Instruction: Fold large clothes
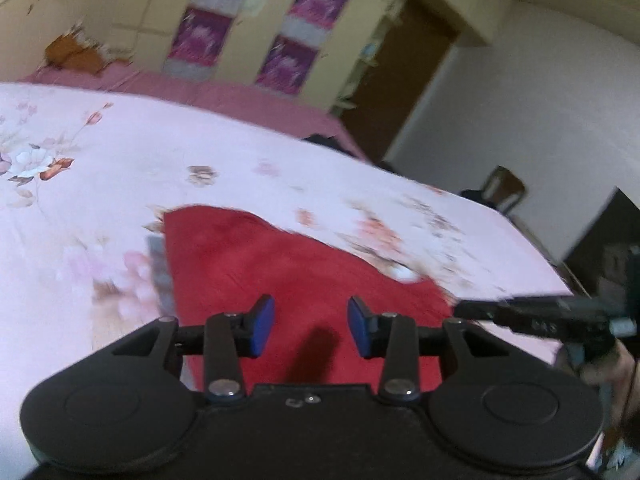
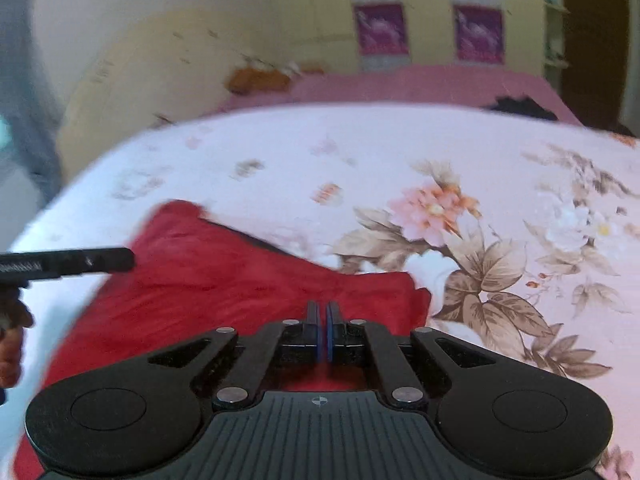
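- Floral cotton covers the bed, the largest thing ahead of both sets of fingers; it carries the whole job and gives you plenty of room beyond the fingertips.
- Red garment lies on that sheet directly ahead of and beneath your left fingers, and spreads under and to the left of your right fingers; its far edge looks rumpled rather than squared.
- Your left gripper has its blue pads spread wide, nothing between them, hovering over the red cloth.
- Your right gripper has its fingers pressed almost together; whether a thin layer of cloth is caught between them, you cannot tell from here.
- Risk, as I judge it: if the right fingers hold only one layer or nothing, a lift will drag the garment crooked and bunch the fold.
- Risk: both views are smeared, so closing the left fingers now may catch the sheet along with the cloth.
- The two grippers sit near each other; crossing them over the garment could knock one against the other.
- Beyond the fingertips, the pink bedcover, wardrobe and an orange-brown object at the headboard stay well apart and block nothing.
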`<state>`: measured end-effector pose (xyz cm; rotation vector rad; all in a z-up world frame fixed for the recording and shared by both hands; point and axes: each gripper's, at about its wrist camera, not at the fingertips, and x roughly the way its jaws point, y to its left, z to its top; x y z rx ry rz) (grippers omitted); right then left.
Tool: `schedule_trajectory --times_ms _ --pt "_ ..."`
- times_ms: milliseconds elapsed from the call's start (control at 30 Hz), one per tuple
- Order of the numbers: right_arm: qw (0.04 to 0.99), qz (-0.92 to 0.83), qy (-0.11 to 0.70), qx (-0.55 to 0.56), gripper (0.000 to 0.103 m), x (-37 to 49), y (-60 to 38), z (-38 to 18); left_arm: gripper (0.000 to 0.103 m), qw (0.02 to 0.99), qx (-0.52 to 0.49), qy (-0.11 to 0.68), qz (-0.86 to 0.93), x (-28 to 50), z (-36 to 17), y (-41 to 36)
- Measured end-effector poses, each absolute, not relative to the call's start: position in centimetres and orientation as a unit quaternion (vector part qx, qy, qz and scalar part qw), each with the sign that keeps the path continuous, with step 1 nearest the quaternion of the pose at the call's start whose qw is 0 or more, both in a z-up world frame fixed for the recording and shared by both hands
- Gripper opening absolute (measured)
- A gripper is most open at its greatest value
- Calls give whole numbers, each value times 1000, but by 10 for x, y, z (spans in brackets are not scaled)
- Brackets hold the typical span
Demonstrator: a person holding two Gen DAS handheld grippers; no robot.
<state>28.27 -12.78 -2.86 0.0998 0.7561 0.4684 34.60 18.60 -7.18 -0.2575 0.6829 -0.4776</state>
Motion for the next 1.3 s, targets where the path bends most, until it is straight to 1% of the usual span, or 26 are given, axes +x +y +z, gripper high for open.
schedule_trajectory --times_ms 67,167,233,267,333,400,467,533,600,700,800,1033,1167,1300 --pt "899 257 353 30 4 260 -123 -26 39 909 -105 324 -241 313 -73 174" --pt "897 224 380 -6 4 255 -120 -53 40 918 -63 325 -218 290 -89 155" --pt "898 184 401 2 4 261 -131 -69 40 924 -51 322 -199 284 -95 150" --pt "897 171 407 14 4 261 -137 -68 38 926 -52 325 -187 281 -93 149" --pt "904 179 387 30 4 245 -145 -50 38 929 -50 321 -179 268 -77 147" --pt "914 217 342 37 4 211 -144 -19 38 933 -47 302 -188 242 -59 146" --pt "910 254 325 43 4 183 -135 -4 38 932 -43 305 -191 220 -56 140" --pt "901 290 320 31 4 156 -120 -1 38 930 -39 313 -188 199 -60 133" --pt "892 308 332 2 4 140 -104 -12 38 930 -35 322 -174 184 -70 129" --pt "889 286 355 -42 4 131 -96 -39 38 933 -11 323 -161 173 -85 128" --pt "880 275 386 -14 4 139 -107 -56 38 934 2 322 -156 167 -91 126" --pt "887 257 384 -19 4 127 -114 -47 38 940 0 320 -119 152 -77 120" --pt "886 241 397 -16 4 124 -126 -58 38 939 10 327 -107 147 -80 116" --pt "895 238 378 10 4 105 -138 -40 38 941 6 323 -98 136 -73 114"
